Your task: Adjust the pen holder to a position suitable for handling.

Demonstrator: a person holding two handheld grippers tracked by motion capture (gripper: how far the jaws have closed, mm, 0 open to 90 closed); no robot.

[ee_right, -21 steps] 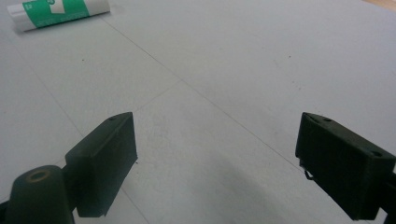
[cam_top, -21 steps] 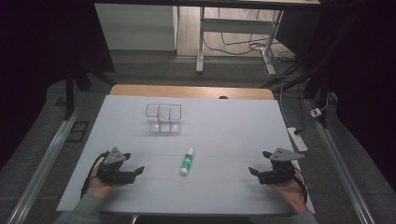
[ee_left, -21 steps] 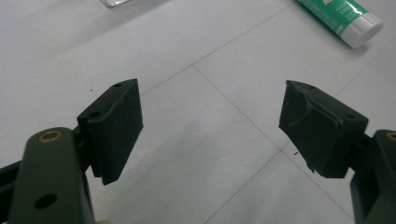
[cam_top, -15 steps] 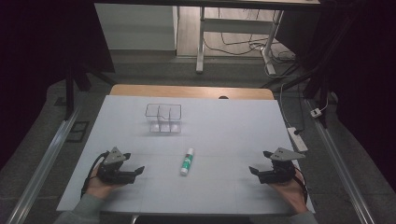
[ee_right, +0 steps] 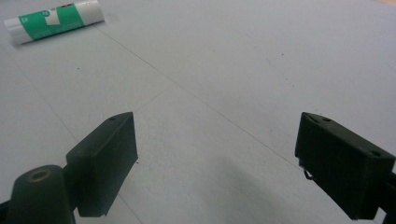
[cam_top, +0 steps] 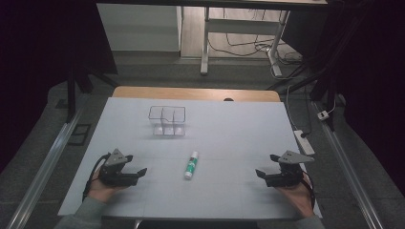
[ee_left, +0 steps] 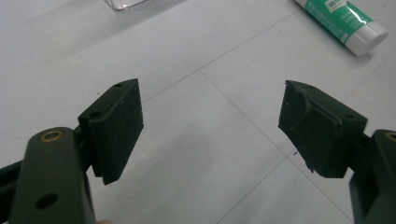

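Both grippers sat wide open, holding nothing.
Left gripper (cam_top: 137, 172) and right gripper (cam_top: 261, 175) flanked the glue stick (cam_top: 191, 165), touching neither it nor each other.

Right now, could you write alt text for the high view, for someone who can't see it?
A green-and-white glue stick lies on a white table, between a person's two hand-held grippers, left gripper and right gripper, both open and empty. A clear divided container stands farther back.

Two black grippers are seen: the left gripper (cam_top: 138, 172) and right gripper (cam_top: 260, 173), each topped by a grey three-cornered plate. Brass-coloured pivots, screw holes and grey sleeves are visible.
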